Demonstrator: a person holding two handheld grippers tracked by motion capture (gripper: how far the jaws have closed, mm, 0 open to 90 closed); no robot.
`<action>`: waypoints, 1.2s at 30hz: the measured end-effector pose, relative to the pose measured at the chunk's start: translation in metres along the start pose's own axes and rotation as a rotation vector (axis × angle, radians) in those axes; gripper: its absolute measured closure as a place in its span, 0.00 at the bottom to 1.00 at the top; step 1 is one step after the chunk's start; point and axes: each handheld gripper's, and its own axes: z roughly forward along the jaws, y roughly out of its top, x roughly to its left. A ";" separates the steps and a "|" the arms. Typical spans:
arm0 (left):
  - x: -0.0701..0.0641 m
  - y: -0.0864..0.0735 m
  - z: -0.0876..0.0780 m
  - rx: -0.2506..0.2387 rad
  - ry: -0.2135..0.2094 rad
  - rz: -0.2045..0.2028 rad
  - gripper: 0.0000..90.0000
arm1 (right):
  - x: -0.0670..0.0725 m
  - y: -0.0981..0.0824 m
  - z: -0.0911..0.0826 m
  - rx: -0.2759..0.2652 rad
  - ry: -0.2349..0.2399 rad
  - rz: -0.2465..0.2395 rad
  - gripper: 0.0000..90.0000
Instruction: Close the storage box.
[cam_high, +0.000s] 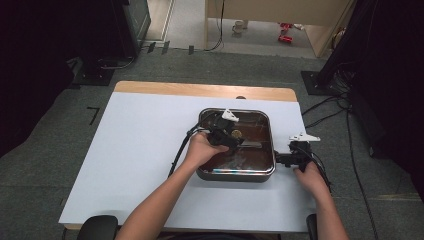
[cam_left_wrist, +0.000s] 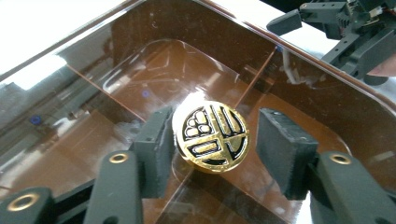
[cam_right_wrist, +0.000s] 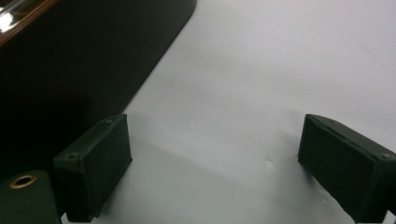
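A gold-and-black round medallion (cam_left_wrist: 210, 136) lies flat on the floor of a shiny brown metal tray (cam_high: 269, 131), framed between the 2 pads of the left claw (cam_left_wrist: 212, 144) in the left gripper view. The left claw stands partly open over it: one pad (cam_left_wrist: 156, 140) sits just beside the medallion's edge, apparently touching or nearly so, while the other pad (cam_left_wrist: 285, 149) stands clear with a gap of bare tray floor between them. Neither pad presses the disc, which rests on the tray with its patterned face up, a little nearer the pad on the view's left than the one on its right.

From the high view, the left claw (cam_high: 226, 136) reaches down into the tray from the person's left hand (cam_high: 202, 150), and the medallion (cam_high: 236, 133) shows as a small bright spot near the middle of the tray. The tray sits on the white-covered table (cam_high: 130, 145), toward its right half.

The right claw (cam_high: 281, 159), held in the right hand (cam_high: 310, 175), rests outside the tray, just beside its right wall, low over the table. In the right gripper view its pads (cam_right_wrist: 95, 163) stand wide apart with nothing between them, the tray's dark wall (cam_right_wrist: 84, 60) off to one side.
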 end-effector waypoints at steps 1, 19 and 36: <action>0.000 0.000 -0.001 -0.002 -0.001 0.002 0.49 | 0.000 0.000 0.000 0.000 0.000 0.000 0.10; 0.000 0.004 -0.048 0.014 0.024 0.012 0.34 | 0.000 0.000 0.000 0.000 0.000 0.000 0.10; 0.013 -0.042 -0.099 -0.038 0.118 -0.035 0.30 | 0.000 0.000 0.000 0.000 0.000 -0.001 0.10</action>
